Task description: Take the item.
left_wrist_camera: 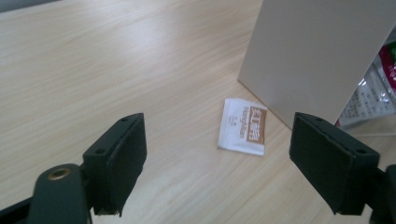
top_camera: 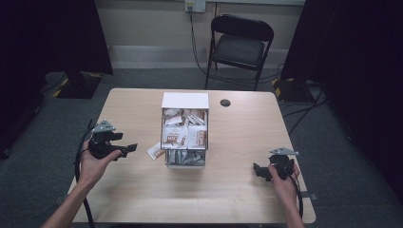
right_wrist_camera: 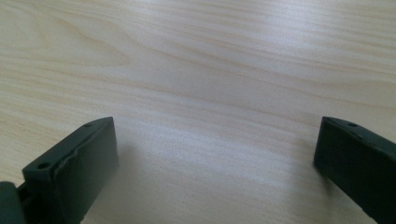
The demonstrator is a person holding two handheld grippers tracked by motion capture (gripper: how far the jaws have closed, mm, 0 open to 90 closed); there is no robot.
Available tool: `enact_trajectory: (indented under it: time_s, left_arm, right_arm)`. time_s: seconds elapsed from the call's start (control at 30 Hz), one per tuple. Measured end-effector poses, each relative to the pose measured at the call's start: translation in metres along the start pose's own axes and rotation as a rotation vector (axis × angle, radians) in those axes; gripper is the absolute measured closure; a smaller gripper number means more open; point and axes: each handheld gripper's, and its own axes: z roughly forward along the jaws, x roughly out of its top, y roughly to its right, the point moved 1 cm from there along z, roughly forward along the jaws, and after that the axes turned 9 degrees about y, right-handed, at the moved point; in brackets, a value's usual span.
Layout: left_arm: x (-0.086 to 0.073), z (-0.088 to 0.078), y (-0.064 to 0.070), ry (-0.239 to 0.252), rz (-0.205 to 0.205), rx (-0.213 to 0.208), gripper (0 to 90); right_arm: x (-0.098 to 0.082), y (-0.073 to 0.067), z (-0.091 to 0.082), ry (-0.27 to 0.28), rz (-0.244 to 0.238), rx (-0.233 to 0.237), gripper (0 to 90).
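White sachet (left_wrist_camera: 243, 126) lay flat on the table (top_camera: 142, 199) beside the box (top_camera: 185, 100), just ahead of the left gripper (left_wrist_camera: 219, 163), whose jaws stood apart and empty, the right gripper (top_camera: 259, 171) likewise spread, well apart.

A black folding chair (top_camera: 241, 45) stands on the grey carpet (top_camera: 152, 76) beyond the table's (top_camera: 142, 199) far edge, facing it. Behind the chair, a wall socket (top_camera: 195, 5) sits high on the pale wall (top_camera: 142, 23), and a black cable (top_camera: 194, 42) hangs from it to the floor. A small dark round hole (top_camera: 225, 102) lies in the tabletop near the far edge.
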Motion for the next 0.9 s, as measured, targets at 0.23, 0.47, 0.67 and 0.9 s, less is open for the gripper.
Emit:
enact_trajectory:
  time_s: [0.23,0.47,0.67,0.9]
  left_arm:
    - [-0.017,-0.014,-0.008,-0.02,0.014,0.082,19.5]
    - [-0.032,-0.019,-0.013,-0.027,0.011,0.142,18.9]
    - [-0.05,-0.015,-0.021,-0.06,-0.011,0.194,16.8]
    - [-0.07,-0.002,-0.026,-0.132,-0.047,0.218,16.9]
  right_arm:
    - [0.0,0.0,0.0,0.0,0.0,0.0,0.0]
    - [0.0,0.0,0.0,0.0,-0.001,0.0,0.0]
    - [0.0,0.0,0.0,0.0,0.0,0.0,0.0]
    - [0.0,0.0,0.0,0.0,0.0,-0.002,0.0]
